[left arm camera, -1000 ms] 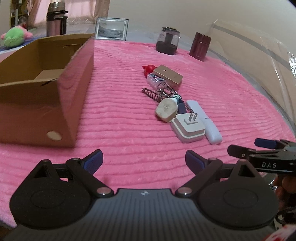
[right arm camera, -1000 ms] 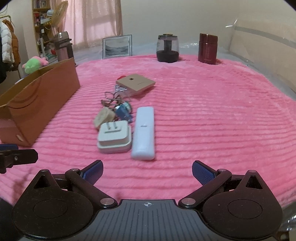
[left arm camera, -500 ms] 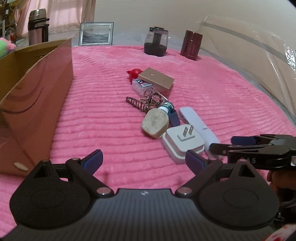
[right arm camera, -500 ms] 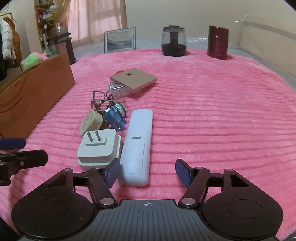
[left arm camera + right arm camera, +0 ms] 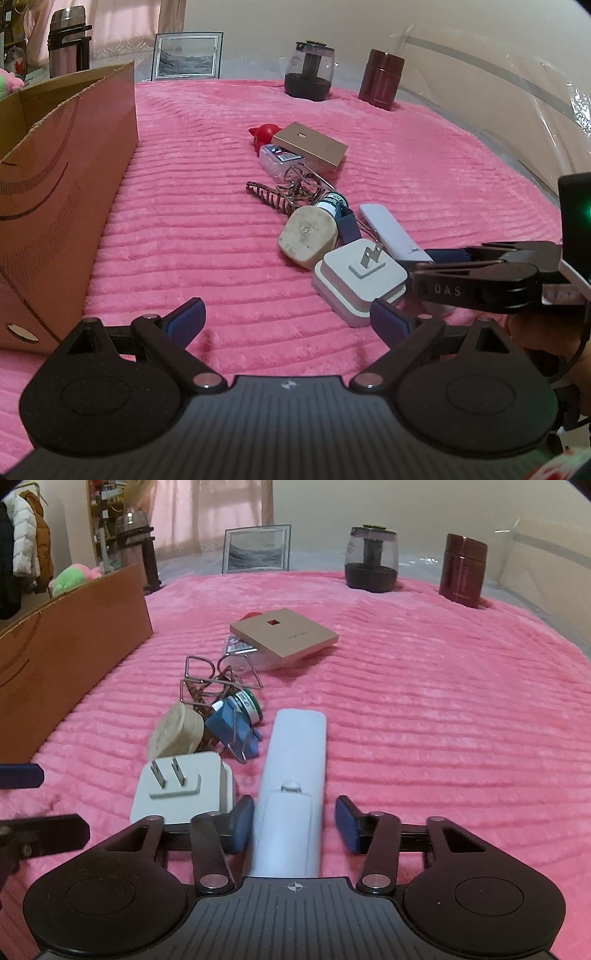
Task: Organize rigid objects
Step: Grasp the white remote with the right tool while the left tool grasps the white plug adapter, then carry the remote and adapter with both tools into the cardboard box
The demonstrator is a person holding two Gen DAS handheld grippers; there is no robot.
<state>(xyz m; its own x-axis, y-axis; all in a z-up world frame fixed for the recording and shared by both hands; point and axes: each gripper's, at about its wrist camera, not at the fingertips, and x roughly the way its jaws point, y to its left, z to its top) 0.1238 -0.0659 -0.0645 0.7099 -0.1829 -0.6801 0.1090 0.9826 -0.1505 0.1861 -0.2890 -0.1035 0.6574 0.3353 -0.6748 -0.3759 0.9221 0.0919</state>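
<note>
— Which step are you on?

— The pickup. My right tongs point(image 5: 291, 823) are closing around the near end of the long white plastic remote-shaped bar point(image 5: 295, 775). It lies flat on the pink ribbed plush blanket point(image 5: 443, 720), just right of the white square plug adapter with two metal prongs point(image 5: 183, 790). The bar sits between the blue pads point(image 5: 240, 825); there is a gap on the right side, so I would not call it gripped yet.

— And your other hand?

— My left tongs point(image 5: 288, 321) stand wide with nothing between them, hovering near the adapter's left side.

— What does the next move call for?

— I think: finish the squeeze square on the bar's long sides, lift it straight so it doesn't drag the adapter or the blue clip point(image 5: 236, 734), then carry it left to the open brown cardboard box point(image 5: 66, 192). The bar is smooth, so it may slip.
</note>
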